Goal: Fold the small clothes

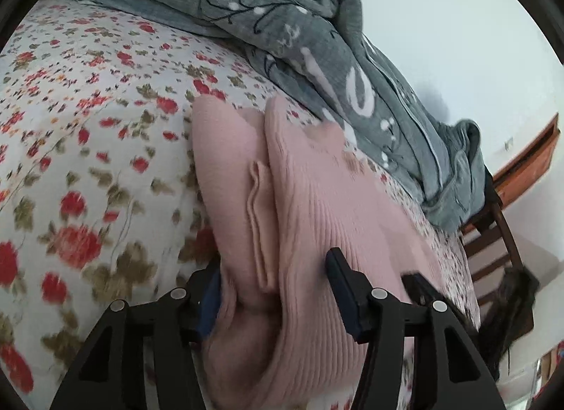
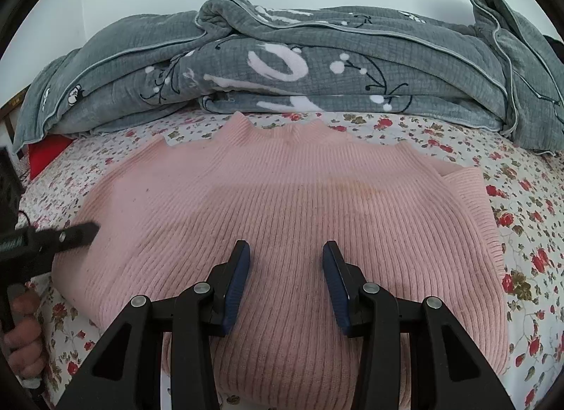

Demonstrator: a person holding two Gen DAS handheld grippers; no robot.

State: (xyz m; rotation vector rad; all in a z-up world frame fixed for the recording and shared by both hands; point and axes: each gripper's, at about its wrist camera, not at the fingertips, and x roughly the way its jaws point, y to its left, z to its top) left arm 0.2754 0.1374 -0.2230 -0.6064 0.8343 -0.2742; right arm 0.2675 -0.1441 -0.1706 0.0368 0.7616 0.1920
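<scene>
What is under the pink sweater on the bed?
The pink sweater lies on the flowered bedsheet, which shows all around it. Anything else beneath is covered.

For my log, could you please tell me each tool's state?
Left tool: open around a fold of the pink ribbed knit sweater.
Right tool: open, empty.

Sweater point(image 2: 282, 205) is matt pink ribbed knit; sheet point(image 1: 88, 121) thin floral cotton; blanket point(image 2: 317, 68) grey quilted plush; gripper fingers point(image 2: 235, 290) matt black plastic, blue ridged pads
</scene>
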